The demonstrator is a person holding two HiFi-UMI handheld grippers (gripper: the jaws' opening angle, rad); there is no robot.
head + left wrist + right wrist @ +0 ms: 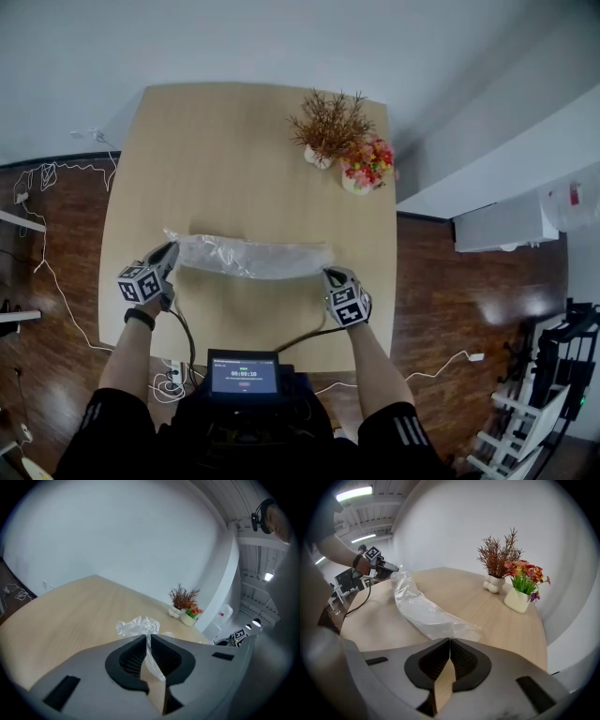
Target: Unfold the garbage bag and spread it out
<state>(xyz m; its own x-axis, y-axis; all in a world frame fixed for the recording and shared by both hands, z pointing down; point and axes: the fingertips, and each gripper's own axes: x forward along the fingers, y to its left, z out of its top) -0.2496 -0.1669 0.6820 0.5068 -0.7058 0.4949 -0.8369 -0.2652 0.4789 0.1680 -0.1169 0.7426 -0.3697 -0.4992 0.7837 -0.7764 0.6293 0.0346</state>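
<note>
A clear plastic garbage bag (253, 256) lies crumpled in a long band across the near half of the wooden table (234, 141), stretched between my two grippers. My left gripper (172, 248) is shut on its left end; in the left gripper view a bunch of film (138, 626) sticks out of the closed jaws of that gripper (147, 637). My right gripper (330, 274) is shut on the right end. In the right gripper view the bag (424, 613) runs from this gripper's tips (450, 640) away to the left gripper (377, 564).
At the table's far right stand a white vase of dried brown twigs (323, 127) and a pot of red and yellow flowers (366, 164). A small screen (244, 375) sits at my waist. Cables (47, 178) lie on the floor at the left.
</note>
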